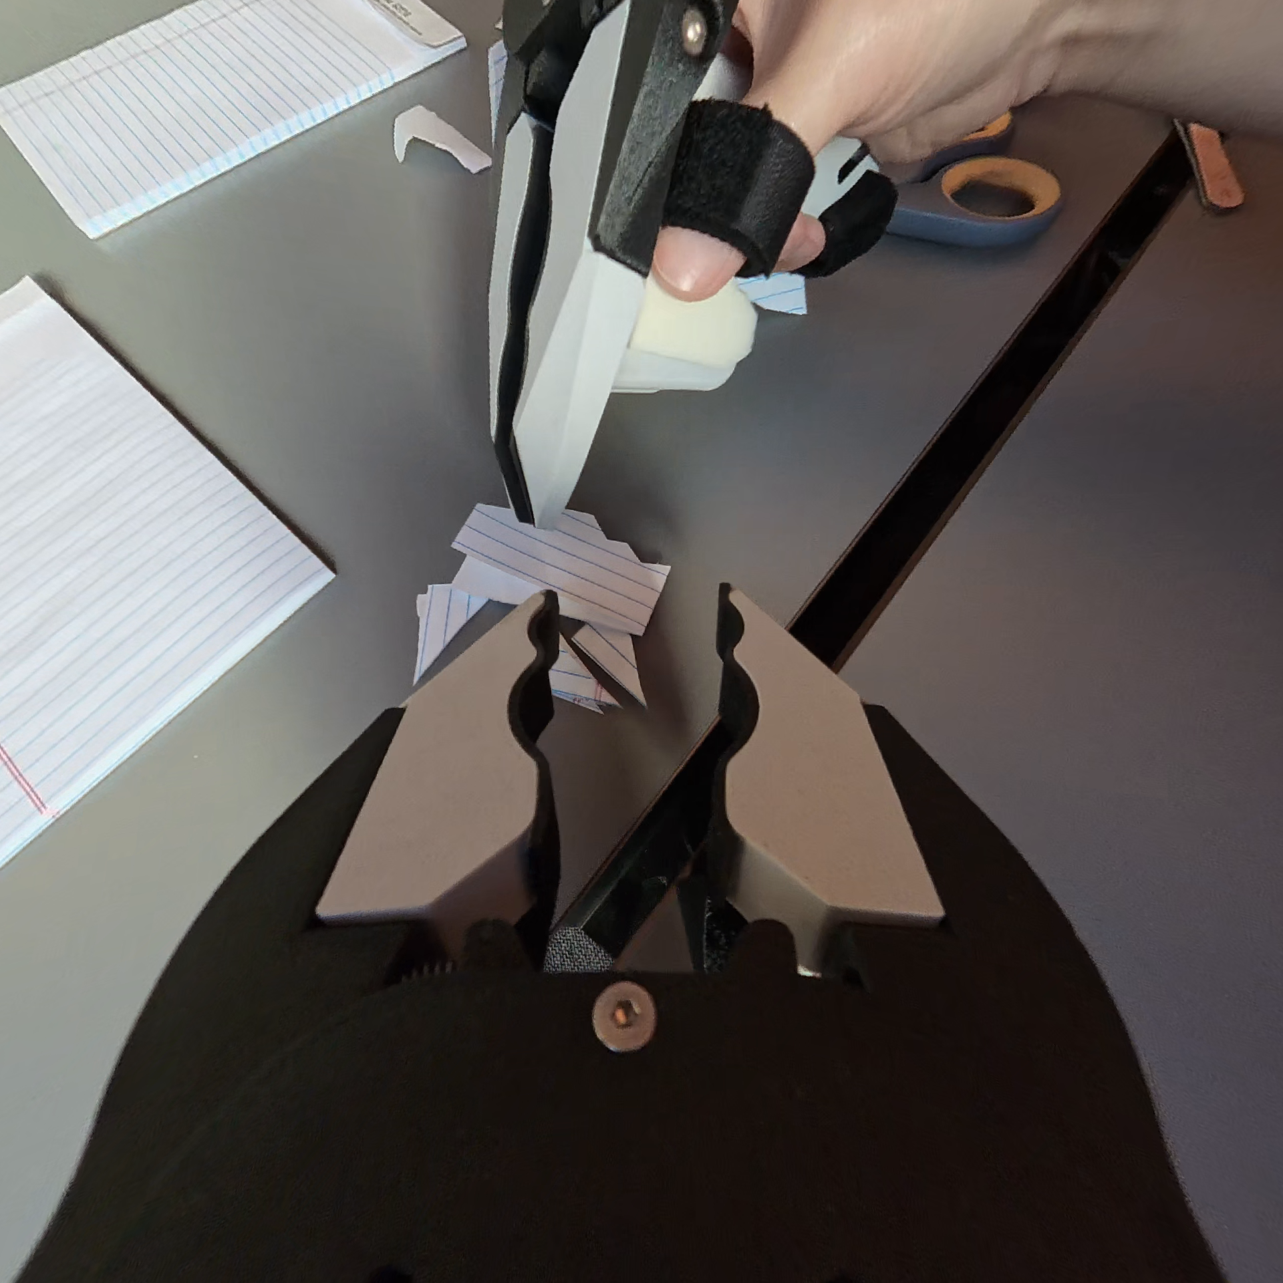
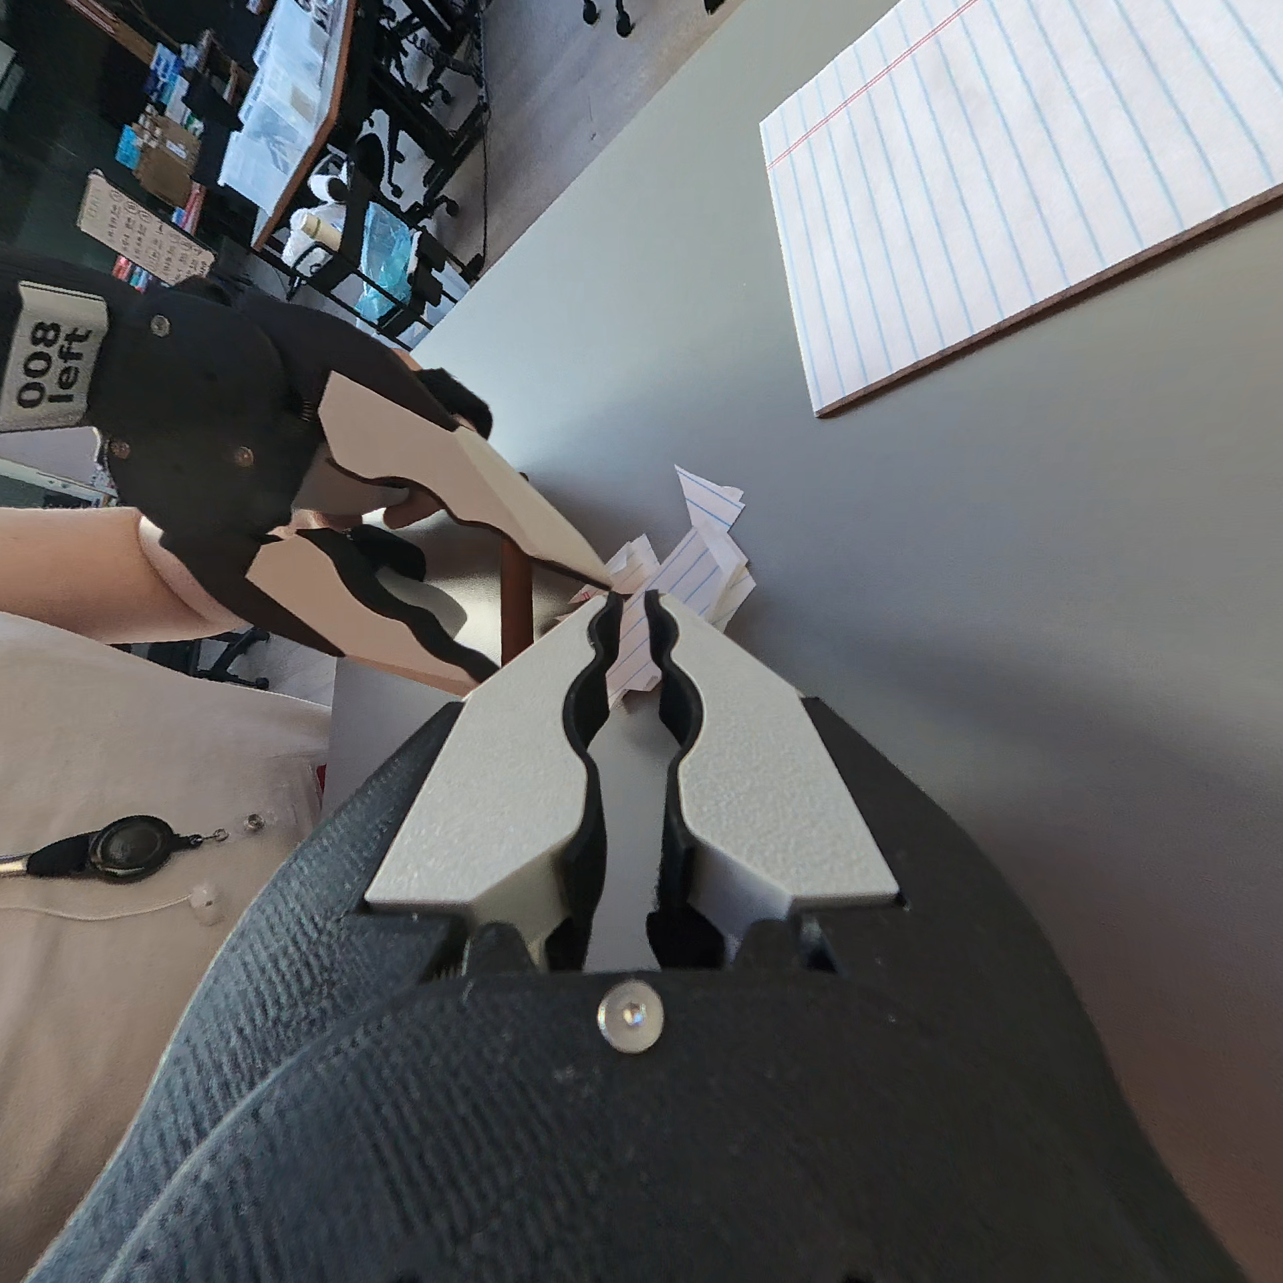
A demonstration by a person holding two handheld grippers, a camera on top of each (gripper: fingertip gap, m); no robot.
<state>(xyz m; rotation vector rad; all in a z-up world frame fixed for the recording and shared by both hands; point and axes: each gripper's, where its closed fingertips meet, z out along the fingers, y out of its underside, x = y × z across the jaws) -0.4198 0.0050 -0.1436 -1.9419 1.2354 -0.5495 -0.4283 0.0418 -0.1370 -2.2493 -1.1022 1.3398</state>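
Note:
A small pile of torn lined paper scraps (image 1: 555, 562) lies on the grey table (image 1: 1041, 694). My left gripper (image 1: 639, 602) is open and empty, low over the table, with its left fingertip at the near edge of the pile. My right gripper (image 1: 538, 517) comes down from above with its tips on the far scrap. In the right wrist view my right gripper (image 2: 630, 598) has its jaws nearly together, pinching a lined scrap (image 2: 635, 646) at the tips. The pile (image 2: 701, 562) spreads just beyond. The open left gripper (image 2: 545, 628) shows at the left there.
A lined notepad (image 1: 139, 555) (image 2: 1041, 194) lies beside the pile. A second lined sheet (image 1: 208, 104) and a torn strip (image 1: 430, 139) lie farther back. Blue-handled scissors (image 1: 986, 194) sit behind the hand. A dark gap (image 1: 972, 451) splits the table. A person's light shirt (image 2: 104, 972) is close. Only a small space, under 4 cm, lies between the two pairs of fingers.

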